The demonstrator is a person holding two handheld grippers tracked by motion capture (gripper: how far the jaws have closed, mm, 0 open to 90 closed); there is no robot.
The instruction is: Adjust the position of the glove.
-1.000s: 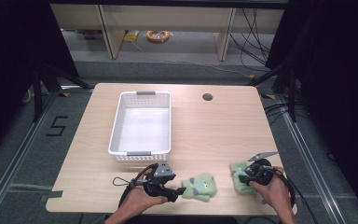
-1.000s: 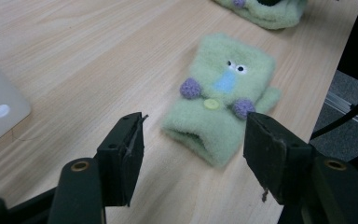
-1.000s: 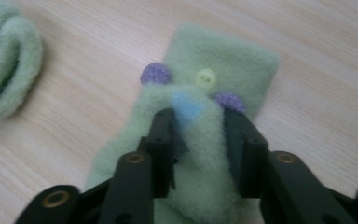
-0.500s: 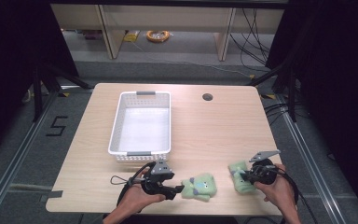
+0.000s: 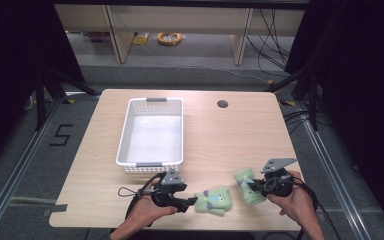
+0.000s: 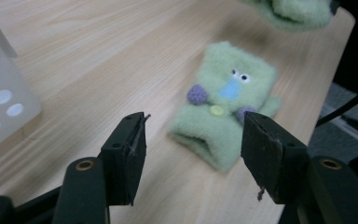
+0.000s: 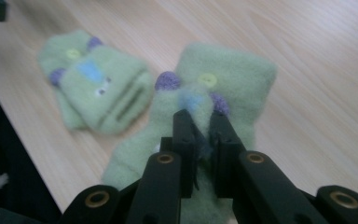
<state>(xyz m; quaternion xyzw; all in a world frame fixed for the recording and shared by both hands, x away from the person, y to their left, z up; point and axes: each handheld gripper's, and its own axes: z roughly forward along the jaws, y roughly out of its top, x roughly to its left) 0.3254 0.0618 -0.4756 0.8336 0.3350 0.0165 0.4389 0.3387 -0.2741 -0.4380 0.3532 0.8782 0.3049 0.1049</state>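
A light wooden table (image 5: pixel 230 135) is seen in the middle of the high view, with a white perforated basket (image 5: pixel 151 133) set upright in its left-centre part, long side running away from the camera. A small round hole (image 5: pixel 222 104) is seen in the tabletop toward the upper right.

Two green fuzzy mittens with purple, blue and yellow patches are laid near the bottom edge of the table. The left mitten (image 5: pixel 213 200) is lying flat at lower centre of the high view; in the left gripper view it (image 6: pixel 226 105) is seen between and beyond the two black jaws, not touched by either. The left gripper (image 5: pixel 186 203) is held by the left hand (image 5: pixel 147 210) at lower left of centre, jaws spread wide apart and pointed at that mitten, nothing held.

The right mitten (image 5: pixel 247 185) is placed at lower right of the high view, just beside the other mitten but apart from it. The right gripper (image 5: pixel 254 186) is held by the right hand (image 5: pixel 297 202). In the right gripper view the jaws are seen pinched together on a fold of the right mitten (image 7: pixel 223 79), fabric bunched between them near the blue patch; the other mitten (image 7: pixel 95 79) is seen at upper left of that frame.
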